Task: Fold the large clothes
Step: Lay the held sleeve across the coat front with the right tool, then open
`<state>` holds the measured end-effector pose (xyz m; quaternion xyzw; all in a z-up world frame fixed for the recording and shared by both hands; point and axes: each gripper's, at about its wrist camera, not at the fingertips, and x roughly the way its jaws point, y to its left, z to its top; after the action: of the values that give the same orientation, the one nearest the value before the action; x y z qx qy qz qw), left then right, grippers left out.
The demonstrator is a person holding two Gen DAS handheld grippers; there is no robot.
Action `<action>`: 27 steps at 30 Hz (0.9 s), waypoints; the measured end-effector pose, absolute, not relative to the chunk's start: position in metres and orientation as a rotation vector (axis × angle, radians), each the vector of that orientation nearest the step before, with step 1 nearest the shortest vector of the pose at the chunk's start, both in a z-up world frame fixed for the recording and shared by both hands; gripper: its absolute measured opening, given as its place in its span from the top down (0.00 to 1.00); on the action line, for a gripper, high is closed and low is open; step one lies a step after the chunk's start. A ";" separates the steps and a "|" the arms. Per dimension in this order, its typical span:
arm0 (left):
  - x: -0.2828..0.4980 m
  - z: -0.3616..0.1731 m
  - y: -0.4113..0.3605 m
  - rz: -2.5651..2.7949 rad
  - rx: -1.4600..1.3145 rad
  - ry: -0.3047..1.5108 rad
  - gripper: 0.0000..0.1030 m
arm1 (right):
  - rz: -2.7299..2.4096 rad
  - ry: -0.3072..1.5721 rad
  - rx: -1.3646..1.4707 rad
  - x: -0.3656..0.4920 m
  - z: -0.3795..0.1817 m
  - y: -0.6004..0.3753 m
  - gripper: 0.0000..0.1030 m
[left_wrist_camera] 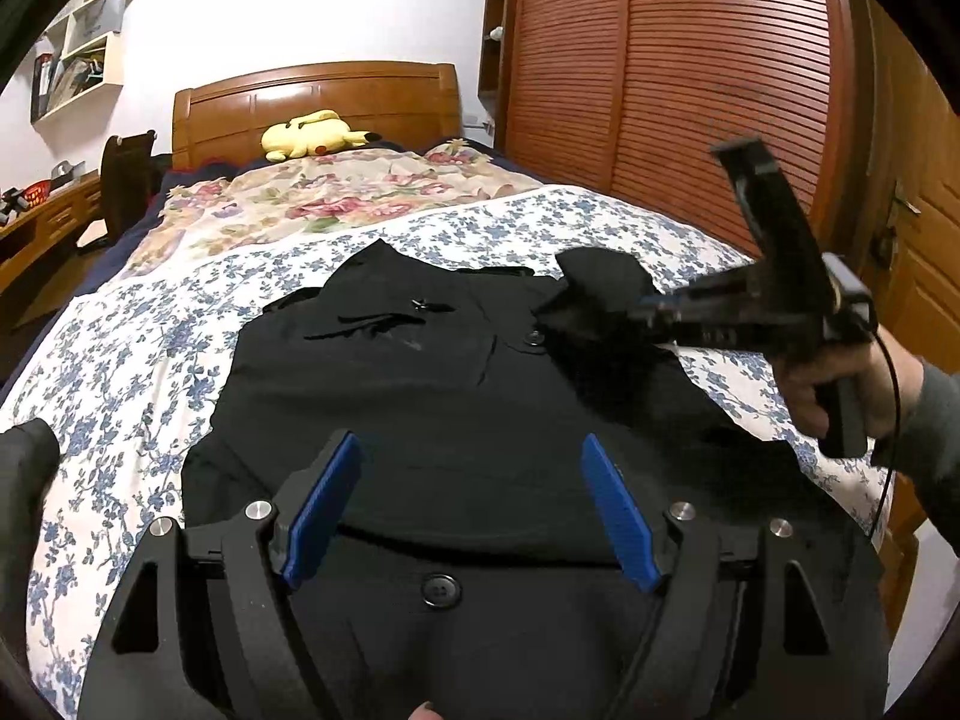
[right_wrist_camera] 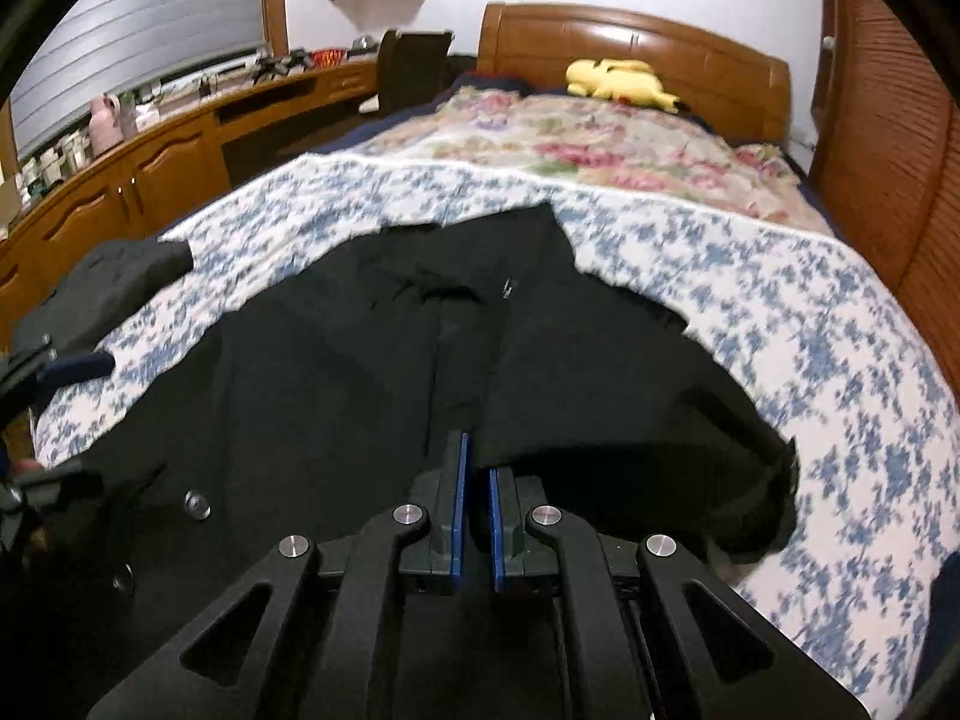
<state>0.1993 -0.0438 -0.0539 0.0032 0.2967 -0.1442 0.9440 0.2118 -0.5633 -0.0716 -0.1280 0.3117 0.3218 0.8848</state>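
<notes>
Your black coat (left_wrist_camera: 420, 396) lies spread over the middle of the bed (left_wrist_camera: 150, 360), a matte, heavy-looking fabric with round dark buttons, on a white sheet printed with small blue flowers.

In the left wrist view, your left hand-held gripper (left_wrist_camera: 471, 510) fills the lower centre of the frame. Its two ribbed blue pads stand well apart above the coat's front, with nothing between them.

At the right of that frame, your right hand-held gripper (left_wrist_camera: 558, 315) reaches in with its jaws drawn together on a bunched fold of the coat's black cloth, lifted off the flat part. Your right hand (left_wrist_camera: 840, 384) wraps the handle, and a thin black cable loops below it.

In the right wrist view, the same flat blue pads sit nearly together at lower centre, dark cloth running up from them.

Beyond the coat lies a floral quilt (left_wrist_camera: 336, 192). A soft yellow plush toy (left_wrist_camera: 309, 135) rests against the glossy wooden headboard (left_wrist_camera: 318, 96), and a slatted wooden wardrobe (left_wrist_camera: 690, 78) stands at upper right.
</notes>
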 end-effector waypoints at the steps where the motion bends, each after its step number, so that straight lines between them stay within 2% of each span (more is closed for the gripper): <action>1: 0.199 -0.054 -0.043 -0.293 0.006 0.603 0.25 | 0.669 0.657 -0.269 0.213 -0.075 -0.562 0.95; 6: 0.199 -0.053 -0.041 -0.288 0.002 0.600 0.25 | 0.630 0.705 -0.325 0.201 -0.070 -0.543 0.85; 9: 0.199 -0.053 -0.040 -0.288 0.003 0.600 0.25 | 0.611 0.724 -0.380 0.185 -0.068 -0.535 0.75; 13: 0.199 -0.052 -0.039 -0.290 -0.001 0.595 0.25 | 0.621 0.703 -0.388 0.177 -0.052 -0.537 0.53; 17: 0.200 -0.053 -0.038 -0.291 -0.003 0.596 0.25 | 0.601 0.630 -0.387 0.174 -0.028 -0.547 0.42; 22: 0.200 -0.055 -0.040 -0.287 0.000 0.604 0.25 | 0.516 0.586 -0.311 0.204 -0.004 -0.573 0.33; 27: 0.199 -0.055 -0.038 -0.284 0.001 0.602 0.25 | 0.401 0.611 -0.230 0.254 -0.003 -0.600 0.32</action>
<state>0.1992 -0.0381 -0.0547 0.0006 0.2956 -0.1396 0.9451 0.2540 -0.5995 -0.0034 -0.1122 0.2983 0.1956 0.9275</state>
